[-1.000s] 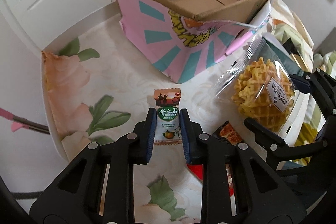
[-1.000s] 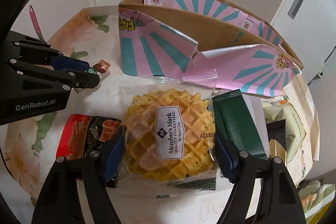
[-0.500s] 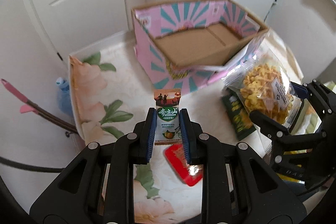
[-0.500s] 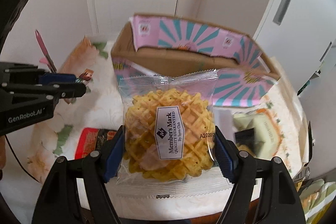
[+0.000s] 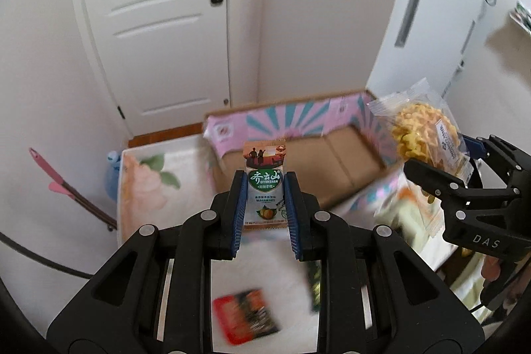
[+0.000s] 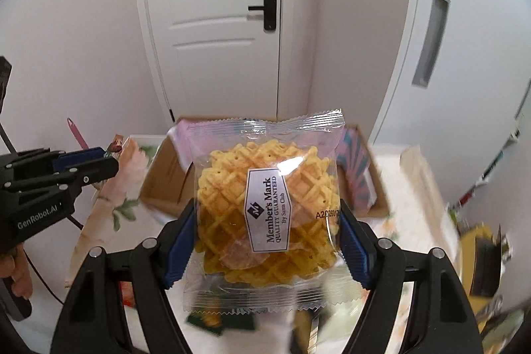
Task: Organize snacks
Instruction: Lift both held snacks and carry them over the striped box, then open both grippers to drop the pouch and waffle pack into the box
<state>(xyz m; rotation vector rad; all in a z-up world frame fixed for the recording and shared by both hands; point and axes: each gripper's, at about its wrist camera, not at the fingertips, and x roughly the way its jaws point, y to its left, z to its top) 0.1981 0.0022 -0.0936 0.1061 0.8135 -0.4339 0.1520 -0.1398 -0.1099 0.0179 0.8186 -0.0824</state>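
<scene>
Aloft, the left gripper (image 5: 265, 198) has its jaws closed on a small sachet (image 5: 265, 184), upright above the table (image 5: 146, 188) before the open box (image 5: 318, 161); the right gripper (image 6: 268, 241) holds a waffle pack (image 6: 265, 208) in wide-set jaws, over the box too

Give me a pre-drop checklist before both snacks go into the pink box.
1. Left gripper clamped on the small green-label packet: ok.
2. Right gripper clamped on the waffle bag: ok.
3. Pink box open with bare floor showing: ok.
4. Grippers apart from each other: ok.
5. Either snack over the box opening: cannot tell.
6. Red packet left on the table: not ok.
</scene>
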